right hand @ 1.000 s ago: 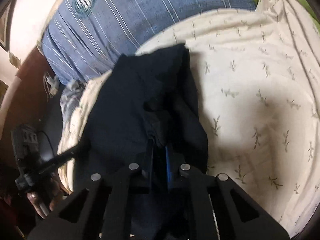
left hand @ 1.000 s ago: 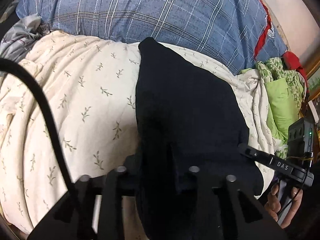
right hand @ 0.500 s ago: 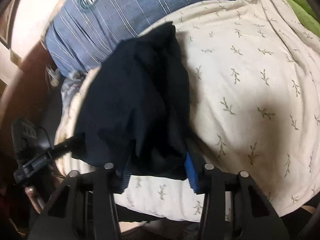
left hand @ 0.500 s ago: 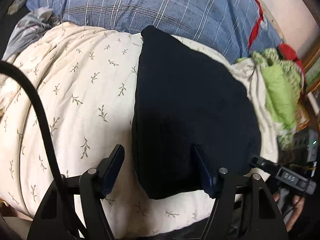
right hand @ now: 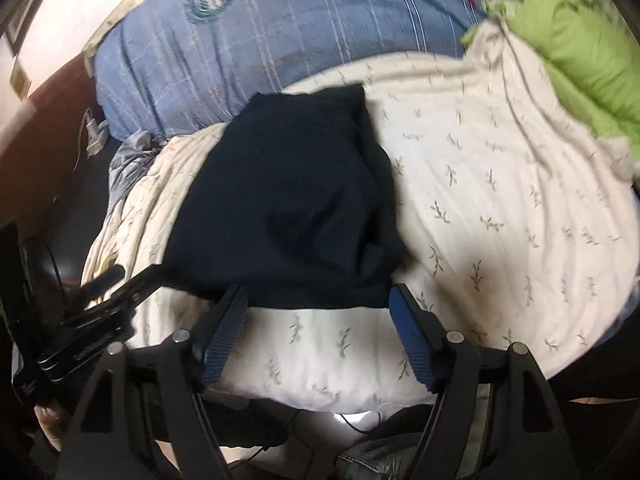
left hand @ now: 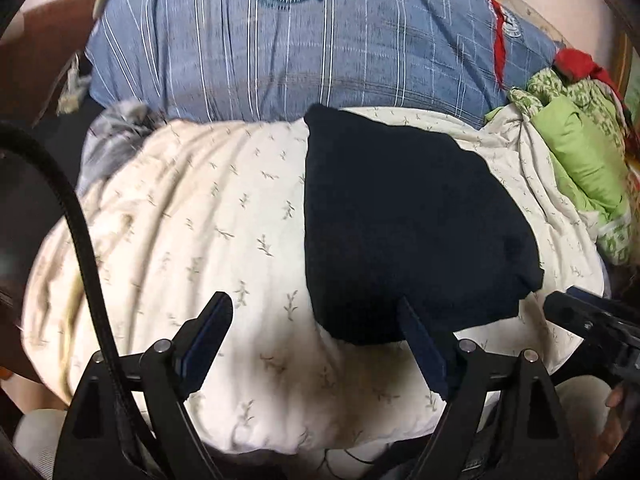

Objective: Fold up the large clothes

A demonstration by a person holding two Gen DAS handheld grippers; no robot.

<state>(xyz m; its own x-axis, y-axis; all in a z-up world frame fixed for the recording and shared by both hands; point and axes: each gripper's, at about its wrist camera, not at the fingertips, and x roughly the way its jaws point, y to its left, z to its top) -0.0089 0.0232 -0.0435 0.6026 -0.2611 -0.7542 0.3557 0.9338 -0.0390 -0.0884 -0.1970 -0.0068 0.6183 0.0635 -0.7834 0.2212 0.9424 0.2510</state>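
While both sets of jaws are opening with nothing between them, the left gripper [left hand: 316, 320] and right gripper [right hand: 318, 300] sit at the near edge of the folded dark garment [left hand: 400, 220], which lies just ahead on a cream leaf-print quilt [left hand: 192, 232]. Beyond it, a blue plaid pillow [left hand: 248, 52] bears a round crest whose lettering is too blurred to read. Green cloth [right hand: 580, 48] lies far right.

The cream bedspread [left hand: 208, 216] lies bare to the left of the folded dark garment [left hand: 400, 220], giving open passage there. Behind, the blue plaid pillow [left hand: 280, 40] rises as a barrier. A green bundle [left hand: 580, 160] crowds the right edge, and a black cable [left hand: 86, 240] crosses the left side.
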